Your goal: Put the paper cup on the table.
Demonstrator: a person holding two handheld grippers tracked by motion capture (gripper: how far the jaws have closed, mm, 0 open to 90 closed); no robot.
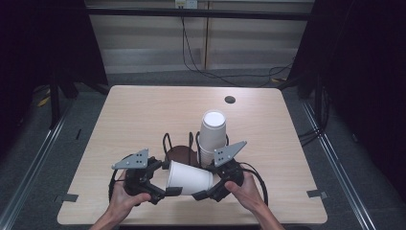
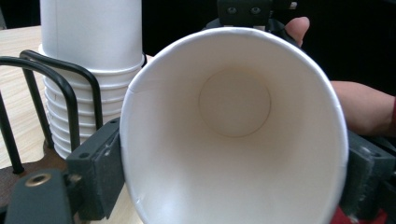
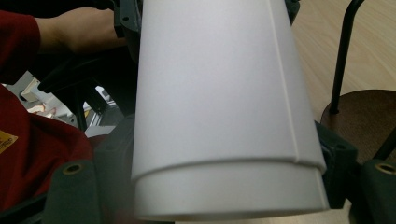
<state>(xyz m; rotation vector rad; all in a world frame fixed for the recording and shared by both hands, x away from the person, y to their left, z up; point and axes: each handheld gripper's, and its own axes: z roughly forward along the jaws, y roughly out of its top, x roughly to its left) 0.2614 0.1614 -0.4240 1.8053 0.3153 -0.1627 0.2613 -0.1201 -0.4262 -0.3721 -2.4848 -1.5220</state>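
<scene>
A white paper cup lies on its side in the air above the table's near edge, held between both grippers. My left gripper has its jaws on either side of the cup's open rim, pads pressing the rim. My right gripper grips the cup's base end from the opposite side, one jaw on each flank. Just behind stands a tall stack of white cups in a black wire holder with a round brown base.
The light wooden table has a small black hole near its far edge. The holder's empty wire loops rise close beside the held cup. Black cables trail on the floor behind the table.
</scene>
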